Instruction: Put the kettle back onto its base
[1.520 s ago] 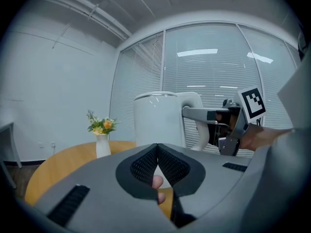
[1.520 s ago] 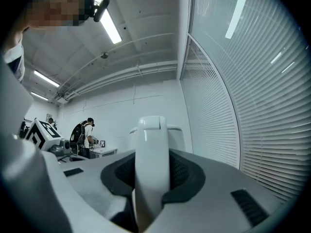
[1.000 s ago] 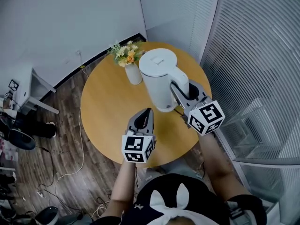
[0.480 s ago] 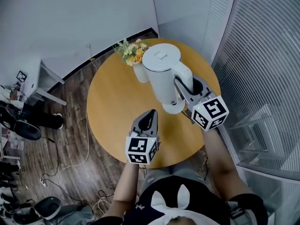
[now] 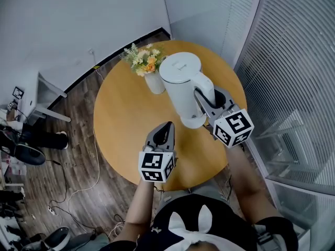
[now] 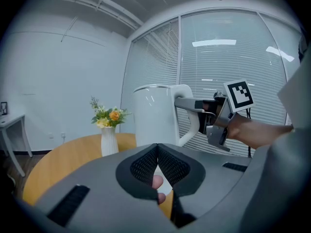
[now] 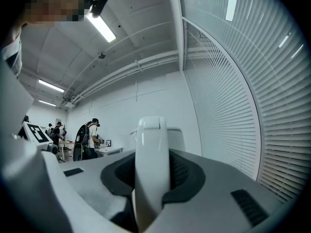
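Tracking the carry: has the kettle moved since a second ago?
Cannot tell: the head view shifted, and the kettle keeps roughly the same place right of the flower vase.

Round table [image 5: 125, 119] w/ flower vase [image 5: 155, 81]

"What's different from a second ago?"

"Not much. The white electric kettle [image 5: 184, 88], carried by the right gripper [image 5: 203, 101], has edged left in the head view. Its body now stands a touch nearer the white vase of yellow and orange flowers [image 5: 155, 81]."

"And the left gripper [image 5: 167, 127]?"

"It has slid slightly toward the lower left over the round wooden bench [image 5: 123, 124]. The bench itself now sits a little further right in the frame."
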A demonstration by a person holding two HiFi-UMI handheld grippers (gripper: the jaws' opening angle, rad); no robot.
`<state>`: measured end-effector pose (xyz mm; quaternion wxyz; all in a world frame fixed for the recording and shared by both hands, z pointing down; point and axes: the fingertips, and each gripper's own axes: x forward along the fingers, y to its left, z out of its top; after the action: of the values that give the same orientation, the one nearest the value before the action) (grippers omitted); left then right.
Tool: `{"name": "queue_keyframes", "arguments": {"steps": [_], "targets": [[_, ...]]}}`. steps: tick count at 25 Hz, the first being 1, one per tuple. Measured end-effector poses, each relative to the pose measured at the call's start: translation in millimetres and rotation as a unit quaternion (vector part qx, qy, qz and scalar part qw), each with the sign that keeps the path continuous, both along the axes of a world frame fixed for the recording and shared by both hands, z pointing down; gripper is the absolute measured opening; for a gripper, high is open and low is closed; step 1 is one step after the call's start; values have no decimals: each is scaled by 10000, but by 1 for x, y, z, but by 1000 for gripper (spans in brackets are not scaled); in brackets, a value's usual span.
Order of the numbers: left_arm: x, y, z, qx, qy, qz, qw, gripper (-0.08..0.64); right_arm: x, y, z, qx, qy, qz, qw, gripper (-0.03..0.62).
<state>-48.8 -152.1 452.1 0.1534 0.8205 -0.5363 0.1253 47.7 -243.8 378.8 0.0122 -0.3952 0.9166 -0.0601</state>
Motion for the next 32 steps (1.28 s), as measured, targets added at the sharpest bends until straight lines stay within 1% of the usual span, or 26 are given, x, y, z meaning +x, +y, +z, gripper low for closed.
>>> {"name": "queue_keyframes", "arguments": {"steps": [9,22,32], "targets": [[-7,-18,13,-167,66,172,9997,20,-2,-14,24,-241,145,181,9994,115],[-27,-34,34,-410,134,88,9990,20,-10,-31,64,-669,268,346,9968,115],[-31,-35,40,-464,152,107,9987,20,-12,-36,84,-852,396,478,9944,115]]}}
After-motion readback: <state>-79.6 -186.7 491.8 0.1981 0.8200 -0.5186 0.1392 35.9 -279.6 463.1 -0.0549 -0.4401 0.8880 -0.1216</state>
